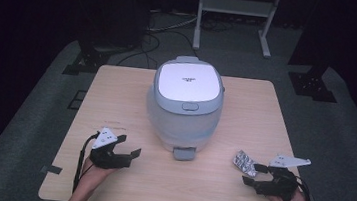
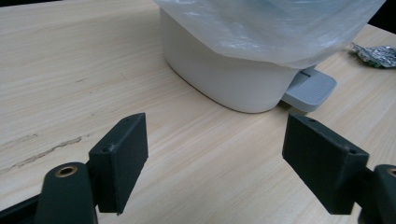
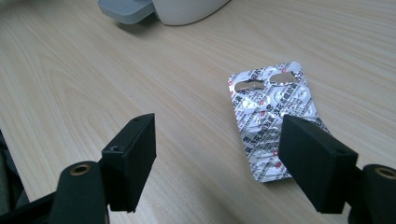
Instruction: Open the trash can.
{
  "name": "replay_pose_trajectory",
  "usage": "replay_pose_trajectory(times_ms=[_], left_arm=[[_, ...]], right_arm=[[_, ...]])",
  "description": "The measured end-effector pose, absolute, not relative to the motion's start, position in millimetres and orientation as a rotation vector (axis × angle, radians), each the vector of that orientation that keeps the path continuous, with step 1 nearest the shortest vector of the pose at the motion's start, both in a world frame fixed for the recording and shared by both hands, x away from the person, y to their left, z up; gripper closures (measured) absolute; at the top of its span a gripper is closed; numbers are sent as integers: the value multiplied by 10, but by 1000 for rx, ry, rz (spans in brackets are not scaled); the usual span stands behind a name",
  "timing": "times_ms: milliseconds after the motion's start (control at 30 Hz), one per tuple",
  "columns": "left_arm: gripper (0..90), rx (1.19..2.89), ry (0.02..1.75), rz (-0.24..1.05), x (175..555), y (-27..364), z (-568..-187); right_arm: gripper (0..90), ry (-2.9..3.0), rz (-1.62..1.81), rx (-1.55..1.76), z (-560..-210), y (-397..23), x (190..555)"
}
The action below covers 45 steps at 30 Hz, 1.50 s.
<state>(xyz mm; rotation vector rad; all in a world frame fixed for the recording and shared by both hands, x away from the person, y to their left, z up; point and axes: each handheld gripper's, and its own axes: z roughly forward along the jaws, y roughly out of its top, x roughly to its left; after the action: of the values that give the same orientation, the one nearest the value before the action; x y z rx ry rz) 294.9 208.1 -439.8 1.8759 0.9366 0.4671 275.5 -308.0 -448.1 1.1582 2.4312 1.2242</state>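
Observation:
A white and grey pedal bin (image 1: 184, 106) with a clear plastic liner stands in the middle of the wooden table (image 1: 117, 89); its lid is down and its grey foot pedal (image 1: 183, 153) points toward me. The bin's base (image 2: 224, 74) and pedal (image 2: 310, 88) show in the left gripper view. A silver blister pack of pills (image 1: 245, 162) lies flat at the front right. My left gripper (image 1: 129, 146) rests near the front left edge, open, nothing between its jaws. My right gripper (image 1: 253, 174) is open just in front of the blister pack (image 3: 273, 116), one jaw over its near corner.
Grey carpet surrounds the table. A white metal frame (image 1: 235, 16) stands beyond the far edge, with dark stands and cables (image 1: 153, 32) on the floor. Bare tabletop lies between the two grippers (image 1: 188, 182) and on both sides of the bin.

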Motion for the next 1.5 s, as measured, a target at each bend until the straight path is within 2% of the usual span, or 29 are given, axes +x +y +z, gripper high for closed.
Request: replay_pose_trajectory(times_ms=[1500], left_arm=[[227, 1941, 820, 383, 2967, 1680, -4346]], right_arm=[[264, 2421, 1243, 1162, -4469, -3100, 2764]])
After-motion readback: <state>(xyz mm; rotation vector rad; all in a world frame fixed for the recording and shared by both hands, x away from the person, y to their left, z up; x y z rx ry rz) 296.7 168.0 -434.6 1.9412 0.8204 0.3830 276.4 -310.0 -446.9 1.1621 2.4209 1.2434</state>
